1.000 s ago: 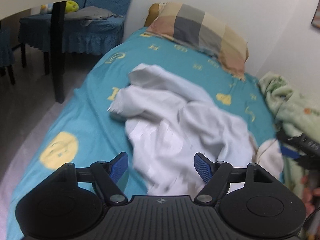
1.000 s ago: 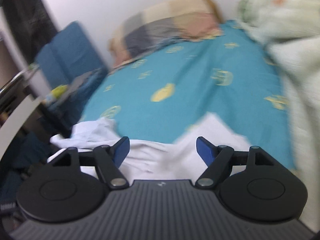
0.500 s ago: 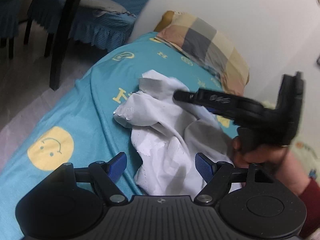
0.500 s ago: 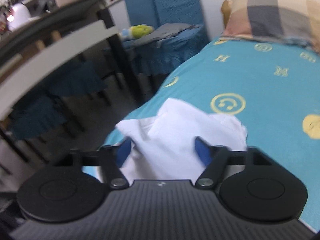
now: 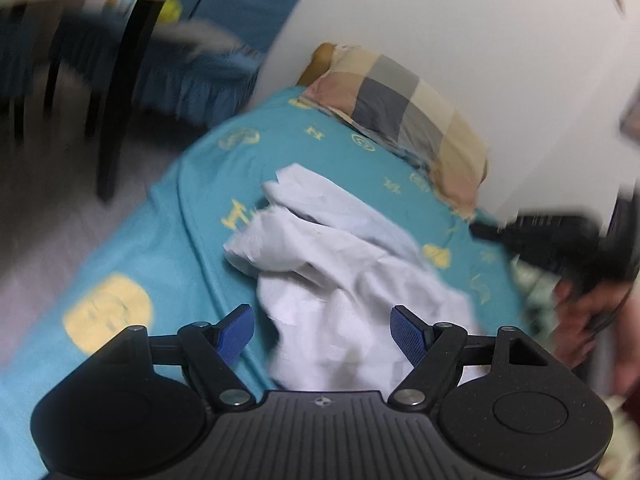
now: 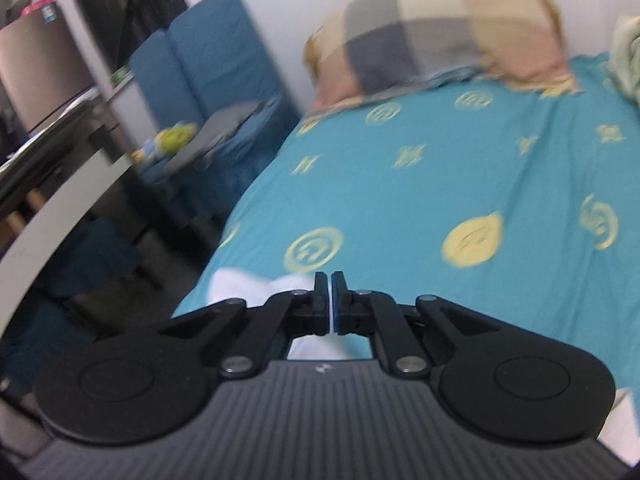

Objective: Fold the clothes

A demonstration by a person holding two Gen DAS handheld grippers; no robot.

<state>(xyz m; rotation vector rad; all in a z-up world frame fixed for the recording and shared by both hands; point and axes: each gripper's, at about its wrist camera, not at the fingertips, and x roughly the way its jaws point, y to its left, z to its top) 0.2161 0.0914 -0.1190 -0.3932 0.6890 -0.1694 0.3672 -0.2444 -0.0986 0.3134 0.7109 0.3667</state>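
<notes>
A crumpled white garment [image 5: 340, 272] lies bunched on the teal bedsheet [image 5: 168, 248]. My left gripper [image 5: 322, 330] is open just above its near end, with one blue pad on each side of the cloth. My right gripper [image 6: 330, 304] has its jaws closed together; white cloth [image 6: 248, 286] shows behind and under them, but the frames do not show whether any is pinched. In the left wrist view the right gripper [image 5: 560, 240] is a blurred black shape at the right, held by a hand.
A checked pillow [image 5: 408, 112] lies at the head of the bed against the white wall. A pale green blanket [image 6: 628, 56] is bunched at the right side. Blue-covered chairs [image 6: 208, 80] and a dark-legged table [image 5: 116, 80] stand left of the bed.
My right gripper has closed from open and swung back away from the garment's middle toward the right. The left gripper stays open over the cloth. Both views are motion-blurred.
</notes>
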